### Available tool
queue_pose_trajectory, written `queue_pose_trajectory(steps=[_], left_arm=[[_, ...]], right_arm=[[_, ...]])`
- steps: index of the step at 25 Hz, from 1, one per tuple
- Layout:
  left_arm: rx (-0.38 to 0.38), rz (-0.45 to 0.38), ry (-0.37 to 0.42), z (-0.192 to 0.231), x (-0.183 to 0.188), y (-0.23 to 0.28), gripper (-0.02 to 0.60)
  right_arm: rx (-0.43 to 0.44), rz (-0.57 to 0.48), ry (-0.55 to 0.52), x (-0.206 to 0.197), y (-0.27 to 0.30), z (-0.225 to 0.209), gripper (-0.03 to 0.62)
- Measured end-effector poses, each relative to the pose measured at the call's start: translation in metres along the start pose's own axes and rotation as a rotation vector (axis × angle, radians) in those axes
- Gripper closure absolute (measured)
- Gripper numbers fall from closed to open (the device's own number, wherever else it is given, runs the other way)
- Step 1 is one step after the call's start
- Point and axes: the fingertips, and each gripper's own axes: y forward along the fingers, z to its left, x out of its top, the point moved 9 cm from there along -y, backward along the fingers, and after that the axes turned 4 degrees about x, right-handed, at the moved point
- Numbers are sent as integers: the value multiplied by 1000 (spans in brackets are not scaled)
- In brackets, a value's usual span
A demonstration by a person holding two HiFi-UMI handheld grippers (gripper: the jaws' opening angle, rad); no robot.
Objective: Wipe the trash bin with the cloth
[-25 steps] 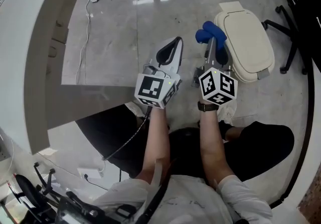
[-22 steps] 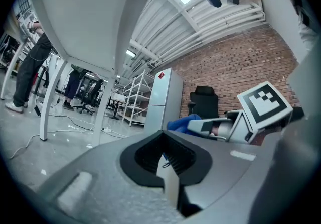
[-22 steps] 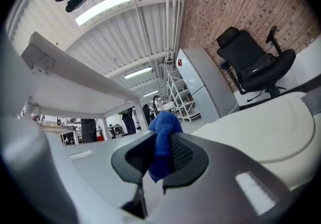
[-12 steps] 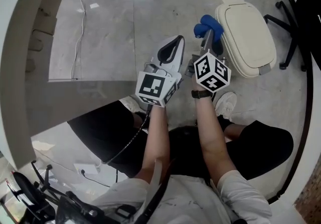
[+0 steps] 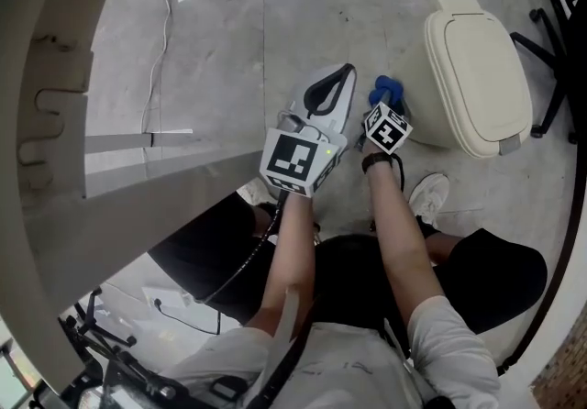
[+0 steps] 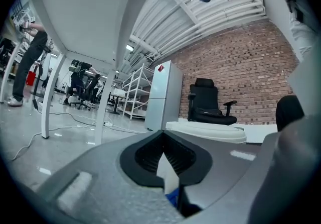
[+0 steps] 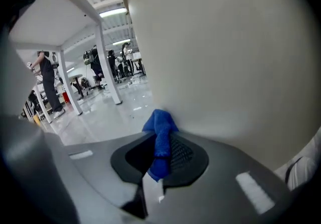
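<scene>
The cream trash bin [image 5: 477,82] stands on the floor at the right of the head view, its lid down. My right gripper [image 5: 389,97] is shut on a blue cloth [image 5: 386,88] and holds it low against the bin's left side wall. In the right gripper view the cloth [image 7: 159,140] sticks out between the jaws and touches the pale bin wall [image 7: 225,52], which fills most of the frame. My left gripper [image 5: 326,91] hovers beside it to the left, shut with nothing in it. The bin's lid [image 6: 208,131] shows beyond the left gripper [image 6: 163,153].
A white desk [image 5: 64,169] with metal legs curves along the left. A cable [image 5: 165,22] trails over the grey floor. A black office chair base [image 5: 559,22] stands at the far right behind the bin. The person's shoe [image 5: 429,198] rests near the bin's front.
My right gripper has dropped with the cloth from near the bin's lid to low on its left side. The head view has shifted, so the bin sits further right. The left gripper stays alongside.
</scene>
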Motion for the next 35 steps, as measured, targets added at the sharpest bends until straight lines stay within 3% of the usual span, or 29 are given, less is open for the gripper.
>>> queue_pose_trajectory(steps=[5,11,14,22,27,30,35], left_arm=[[2,10,24,4,-2,2,581],[9,-23,-44,-4,4,-2,581],[11,-46,-50,-9,11,-1,581],[-11,-100,-19,-29,39,-6,581],[-18,-118,-42,-42,43,-12,581],[-24,-107,-51,-52,34,-10,581],[-54,-77,-44,-64,28,-4,581]], right_arm=[[-14,96,13,-27,22,-13,556],[91,94,140,-23,15,-18,556],[173,-7,156,3,-13,-4,556],[386,-418,23,108,-126,51,556],[444,-628,-9,159,-193,58,557],[395,-646,-52,174,-199,51,559],[351,-502,36,156,-168,38,559]])
